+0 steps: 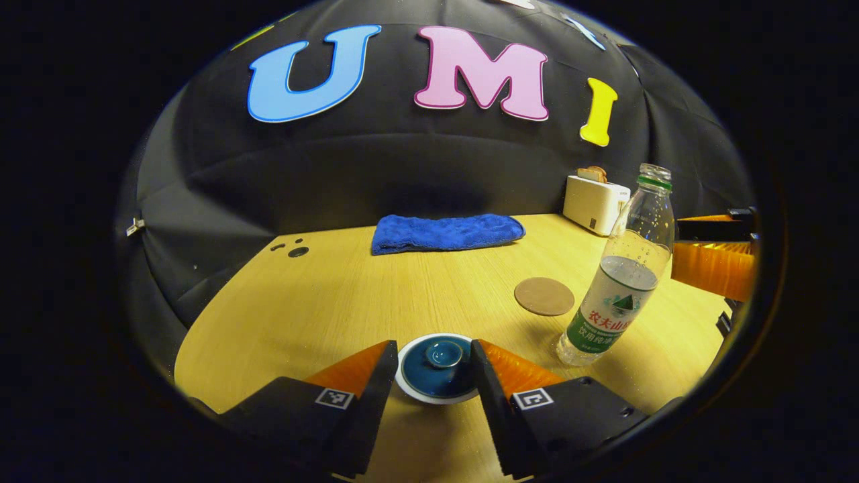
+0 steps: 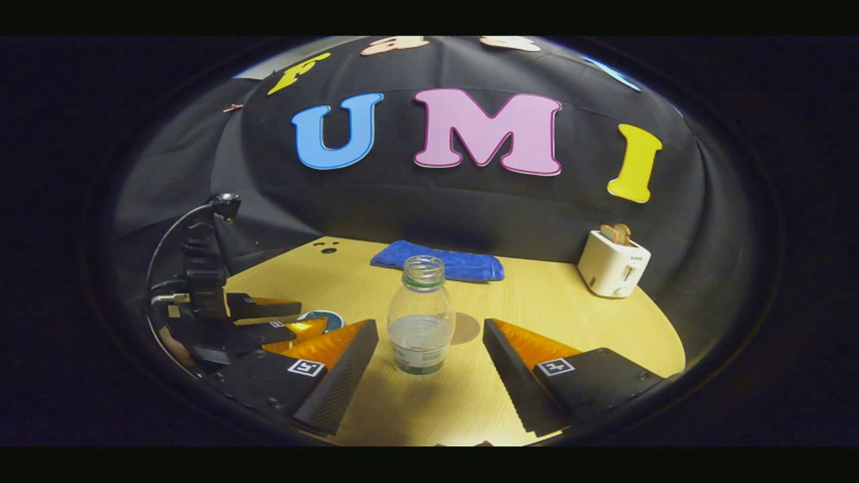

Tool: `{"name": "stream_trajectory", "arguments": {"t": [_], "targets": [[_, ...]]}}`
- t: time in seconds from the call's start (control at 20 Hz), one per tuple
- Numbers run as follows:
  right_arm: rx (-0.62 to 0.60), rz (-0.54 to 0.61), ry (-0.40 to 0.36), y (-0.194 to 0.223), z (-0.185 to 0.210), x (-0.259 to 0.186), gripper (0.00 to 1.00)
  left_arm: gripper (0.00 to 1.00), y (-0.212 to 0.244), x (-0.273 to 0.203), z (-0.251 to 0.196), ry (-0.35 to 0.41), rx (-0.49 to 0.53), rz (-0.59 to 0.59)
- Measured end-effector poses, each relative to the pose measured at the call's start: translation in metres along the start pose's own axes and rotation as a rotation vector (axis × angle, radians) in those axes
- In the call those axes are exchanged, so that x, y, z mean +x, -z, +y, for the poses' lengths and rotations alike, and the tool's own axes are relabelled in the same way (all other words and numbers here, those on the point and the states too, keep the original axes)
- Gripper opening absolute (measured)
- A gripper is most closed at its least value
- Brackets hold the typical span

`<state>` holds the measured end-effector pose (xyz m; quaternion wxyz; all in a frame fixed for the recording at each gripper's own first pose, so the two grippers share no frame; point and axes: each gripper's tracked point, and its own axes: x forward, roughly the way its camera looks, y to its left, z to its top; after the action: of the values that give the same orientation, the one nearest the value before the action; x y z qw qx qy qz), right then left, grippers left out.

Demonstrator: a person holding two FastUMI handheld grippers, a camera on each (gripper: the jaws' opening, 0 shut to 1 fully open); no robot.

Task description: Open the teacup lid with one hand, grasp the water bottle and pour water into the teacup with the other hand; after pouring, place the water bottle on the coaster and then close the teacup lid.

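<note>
Lidded teacup (image 1: pixel 436 369) is flanked by the wide-open left gripper (image 1: pixel 433 365); water bottle (image 2: pixel 421 315) sits between the right gripper (image 2: pixel 429 359) fingers (also spread, nothing held); coaster (image 1: pixel 544 296), blue towel (image 1: pixel 446 232), toaster (image 2: pixel 613 263) are seen behind.

**Where there's room on the table**

Wide bare stretch of table (image 1: pixel 335 295) between the blue towel (image 1: pixel 446 232) at the back and the teacup (image 1: pixel 436 369) up front, nothing in that lane. Right side is tighter: the coaster (image 1: pixel 544 296) lies just beside the water bottle (image 1: pixel 621 282), which stands upright with open wood around it. Toaster (image 2: pixel 613 263) sits in the far right corner, well apart from everything
</note>
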<state>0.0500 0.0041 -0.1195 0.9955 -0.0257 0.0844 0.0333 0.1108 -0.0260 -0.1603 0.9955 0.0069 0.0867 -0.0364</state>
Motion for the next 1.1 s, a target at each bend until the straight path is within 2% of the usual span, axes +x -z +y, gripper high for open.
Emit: {"name": "stream_trajectory", "arguments": {"t": [0.15,0.35,0.4,0.45,0.5,0.6,0.65,0.7,0.75,0.95,1.0,1.05,1.1], "targets": [[-0.001,0.004,-0.003,0.005,0.004,0.003,0.98,0.63,0.001,0.002,-0.002,0.003,0.023,-0.006],[0.015,0.009,-0.006,0.009,0.008,0.006,0.98,0.46,-0.001,0.005,-0.006,0.018,0.032,-0.012],[0.019,0.010,-0.003,0.009,0.008,0.007,0.99,0.47,-0.001,0.006,-0.008,0.021,0.035,-0.013],[0.022,0.011,0.000,0.011,0.007,0.009,0.98,0.44,-0.001,0.006,-0.009,0.021,0.038,-0.013],[0.025,0.012,0.003,0.012,0.007,0.009,0.98,0.36,0.001,0.006,-0.009,0.021,0.039,-0.010],[0.032,0.011,0.006,0.014,0.006,0.010,0.99,0.36,0.002,0.006,-0.009,0.024,0.040,0.000],[0.037,0.005,0.004,0.014,0.007,0.011,0.99,0.31,0.002,0.006,-0.009,0.027,0.044,-0.001],[0.041,0.004,0.006,0.015,0.008,0.012,0.98,0.35,0.001,0.006,-0.009,0.033,0.048,-0.002],[0.042,0.009,0.009,0.018,0.006,0.013,0.98,0.30,0.001,0.005,-0.009,0.039,0.048,-0.005],[0.051,0.009,0.023,0.023,0.008,0.020,0.98,0.27,-0.002,0.003,-0.010,0.059,0.043,-0.007],[0.055,0.008,0.029,0.024,0.007,0.022,0.98,0.31,-0.006,0.002,-0.009,0.054,0.052,-0.017],[0.061,0.006,0.033,0.025,0.007,0.023,0.98,0.27,-0.008,0.001,-0.008,0.054,0.056,-0.025],[0.070,0.006,0.039,0.025,0.007,0.026,0.98,0.27,-0.011,-0.001,-0.008,0.054,0.056,-0.030]]}}
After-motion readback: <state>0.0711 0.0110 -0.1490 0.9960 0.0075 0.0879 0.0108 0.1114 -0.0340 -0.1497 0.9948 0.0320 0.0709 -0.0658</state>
